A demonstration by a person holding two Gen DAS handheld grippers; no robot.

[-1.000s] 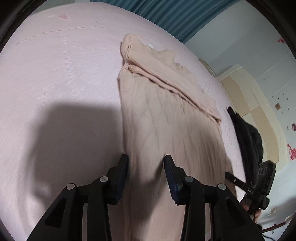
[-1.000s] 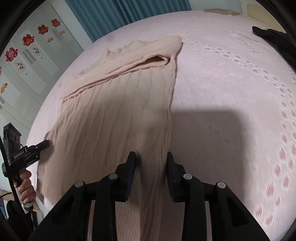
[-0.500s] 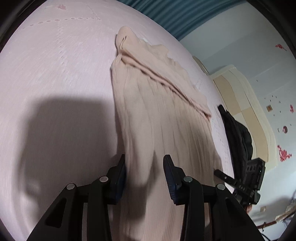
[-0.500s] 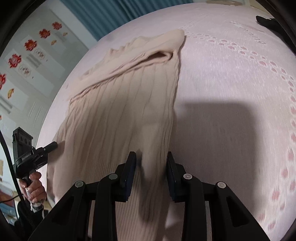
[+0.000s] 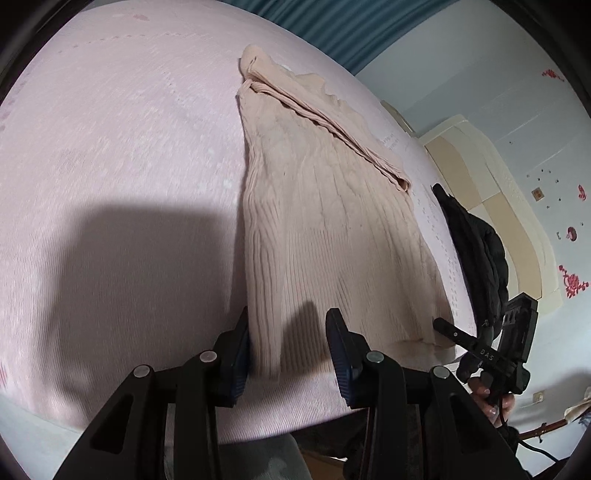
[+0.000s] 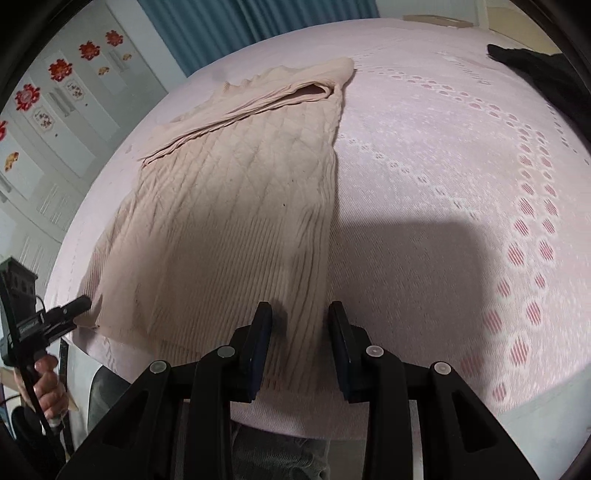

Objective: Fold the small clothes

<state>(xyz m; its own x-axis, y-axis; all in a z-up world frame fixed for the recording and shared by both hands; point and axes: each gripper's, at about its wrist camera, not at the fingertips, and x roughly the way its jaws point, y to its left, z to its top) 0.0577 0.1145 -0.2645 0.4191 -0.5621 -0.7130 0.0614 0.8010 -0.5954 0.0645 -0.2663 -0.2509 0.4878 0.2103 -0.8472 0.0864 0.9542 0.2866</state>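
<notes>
Left gripper (image 5: 288, 354): jaws narrow, pinching the near-left hem corner of the beige knit sweater (image 5: 332, 236). The raised fold sits against the left pad, with ribbed hem across the rest of the gap.

Right gripper (image 6: 299, 332): jaws narrow, clamped on the near-right hem corner. Fabric fills the gap pad to pad and hangs just past the bed edge under the fingers.

The sweater lies flat on the pink bed sheet (image 5: 110, 147) and stretches straight ahead of both grippers. Its far end is folded over into a band across the width. Ribbed knit is nearest the jaws, diamond knit further out.

Each gripper shows in the other's view, its tip at the opposite hem corner.

Readable writing:
- "DAS" in white is on the right gripper's body, seen from the left wrist view.
- The label on the left gripper's body, seen from the right wrist view, is too small to read.
- The printed text on the sheet, ahead-right of the left gripper beside the folded band, is also unreadable.

A black jacket (image 5: 476, 251) lies on the bed to the right of the left gripper, apart from the sweater. A teal curtain (image 6: 207, 33) is far ahead. Cabinet doors (image 6: 74, 107) far ahead-left of the right gripper carry red flower stickers with no text. A hand (image 6: 46, 384) grips the left gripper's handle.
</notes>
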